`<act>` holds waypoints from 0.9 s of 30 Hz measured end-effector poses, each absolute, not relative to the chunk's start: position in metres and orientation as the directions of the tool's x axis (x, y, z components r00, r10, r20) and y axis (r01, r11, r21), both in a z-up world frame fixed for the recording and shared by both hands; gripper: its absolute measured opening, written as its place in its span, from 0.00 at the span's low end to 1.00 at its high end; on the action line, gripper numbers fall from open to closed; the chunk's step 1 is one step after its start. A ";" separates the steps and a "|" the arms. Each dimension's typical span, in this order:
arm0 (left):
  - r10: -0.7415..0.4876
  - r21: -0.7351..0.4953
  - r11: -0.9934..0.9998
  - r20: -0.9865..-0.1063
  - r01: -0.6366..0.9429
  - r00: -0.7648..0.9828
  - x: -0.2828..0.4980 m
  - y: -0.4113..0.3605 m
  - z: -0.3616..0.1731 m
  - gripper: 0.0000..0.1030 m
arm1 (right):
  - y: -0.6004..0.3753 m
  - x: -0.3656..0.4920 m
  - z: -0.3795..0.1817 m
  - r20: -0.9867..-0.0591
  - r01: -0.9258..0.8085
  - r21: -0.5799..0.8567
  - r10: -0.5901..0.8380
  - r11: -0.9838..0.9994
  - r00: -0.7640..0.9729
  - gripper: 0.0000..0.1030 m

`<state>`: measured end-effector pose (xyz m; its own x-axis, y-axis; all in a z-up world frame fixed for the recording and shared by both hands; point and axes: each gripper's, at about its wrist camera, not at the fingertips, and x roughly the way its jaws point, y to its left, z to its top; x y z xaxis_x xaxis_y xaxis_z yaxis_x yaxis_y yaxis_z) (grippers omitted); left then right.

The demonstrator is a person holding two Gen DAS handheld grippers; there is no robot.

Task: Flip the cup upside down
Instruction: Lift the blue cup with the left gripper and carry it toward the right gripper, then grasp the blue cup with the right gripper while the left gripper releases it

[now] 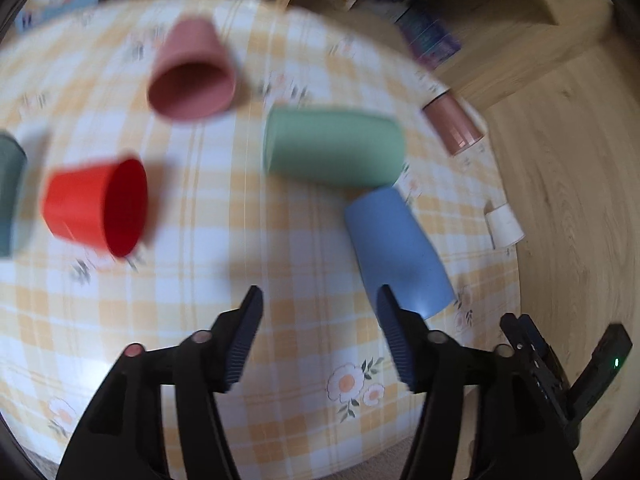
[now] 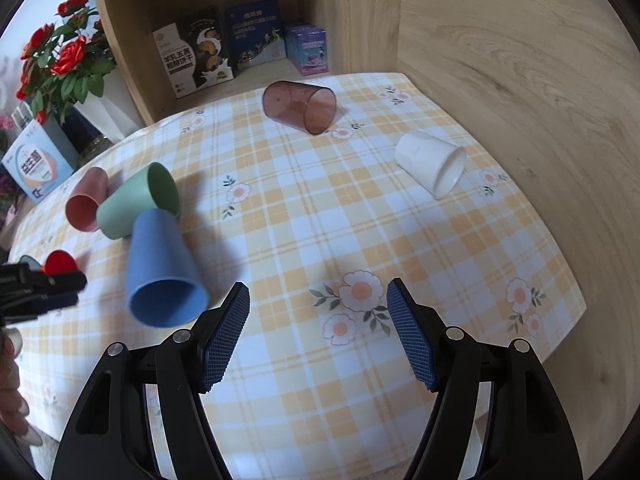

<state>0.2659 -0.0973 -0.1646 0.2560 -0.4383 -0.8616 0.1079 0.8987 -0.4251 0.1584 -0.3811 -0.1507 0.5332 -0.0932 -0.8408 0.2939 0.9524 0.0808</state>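
Note:
Several cups lie on their sides on a yellow checked tablecloth [image 2: 360, 232]. A blue cup [image 1: 396, 248] [image 2: 162, 268] lies against a light green cup [image 1: 332, 146] [image 2: 132, 200], with a pink cup [image 1: 192, 76] [image 2: 86, 198] beside them. A red cup [image 1: 100, 208] [image 2: 60, 262] lies further left. A translucent brown cup [image 2: 300, 106] [image 1: 452, 128] and a white cup [image 2: 432, 162] [image 1: 504, 226] lie to the right. My left gripper [image 1: 318, 300] is open and empty, just short of the blue cup. My right gripper [image 2: 318, 296] is open and empty over bare cloth.
A dark green cup [image 1: 8, 192] sits at the far left edge. A wooden shelf [image 2: 224, 12] with boxes stands behind the table. A vase of red roses [image 2: 60, 64] and a box [image 2: 36, 164] stand at the back left. A wooden wall [image 2: 520, 80] borders the right side.

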 end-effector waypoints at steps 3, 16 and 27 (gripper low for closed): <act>-0.397 -0.351 0.917 -0.836 0.188 0.379 0.253 -0.090 -0.139 0.76 | -0.381 0.164 -0.150 -0.842 0.261 0.102 -0.056 0.960 0.536 0.67; -0.173 -0.087 0.985 -0.638 0.152 0.751 0.201 -0.019 -0.090 0.94 | -0.345 0.235 -0.144 -0.892 -0.101 0.083 0.119 0.991 0.436 0.67; -0.065 -0.163 0.986 -0.616 -0.047 0.785 0.182 0.049 -0.093 0.94 | -0.298 0.355 -0.192 -0.990 -0.329 -0.088 -0.047 0.940 0.130 0.67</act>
<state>0.1825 0.0490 -0.0928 0.7851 -0.0648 -0.6160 -0.0465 0.9855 -0.1629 0.3546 -0.2978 -0.1923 0.1300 -0.0473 -0.9904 -0.3286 0.9404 -0.0881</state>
